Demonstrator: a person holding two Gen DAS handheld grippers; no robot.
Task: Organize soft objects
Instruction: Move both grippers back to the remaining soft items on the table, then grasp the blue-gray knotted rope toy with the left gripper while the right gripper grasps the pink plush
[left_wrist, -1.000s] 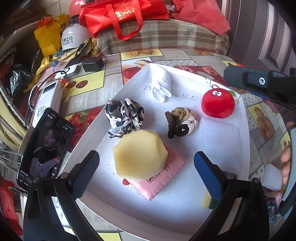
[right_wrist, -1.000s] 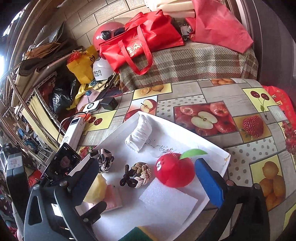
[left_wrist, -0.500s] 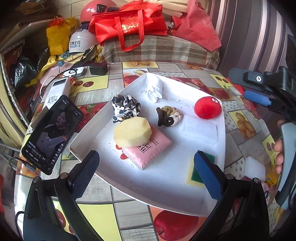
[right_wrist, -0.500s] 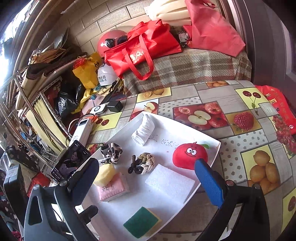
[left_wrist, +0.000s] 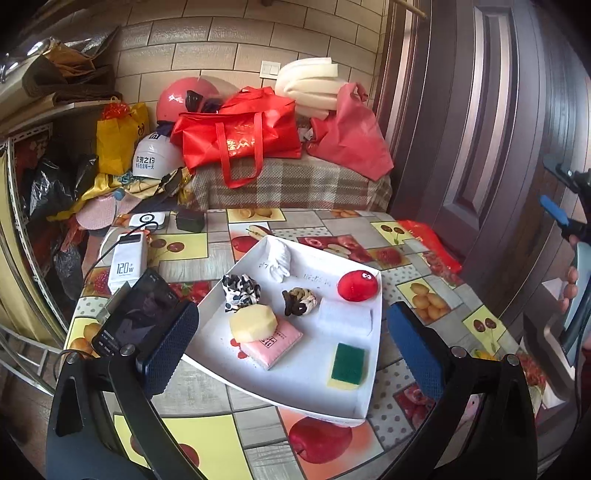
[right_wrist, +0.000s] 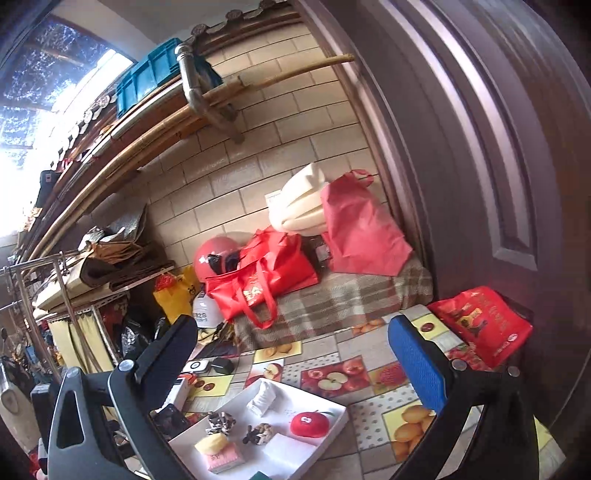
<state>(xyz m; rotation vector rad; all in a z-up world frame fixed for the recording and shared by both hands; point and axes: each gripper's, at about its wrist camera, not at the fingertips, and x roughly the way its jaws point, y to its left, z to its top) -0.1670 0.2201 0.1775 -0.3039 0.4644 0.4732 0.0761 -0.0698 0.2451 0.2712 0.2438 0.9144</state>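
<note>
Both claws are seen spread wide, nothing gripped: left claw (left_wrist: 291, 339), right claw (right_wrist: 295, 354). The shallow white rectangular tray (left_wrist: 365, 391) is found at frame centre on the fruit-patterned tabletop (left_wrist: 207, 435). In it are set apart a red plush apple (left_wrist: 357, 285), green-and-yellow sponge (left_wrist: 347, 365), and yellow foam block (left_wrist: 253, 323) resting on a pink pouch (left_wrist: 275, 343).

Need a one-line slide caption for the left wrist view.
Open left gripper hovers over white tray holding red apple plush, green sponge and pink pouch.
</note>
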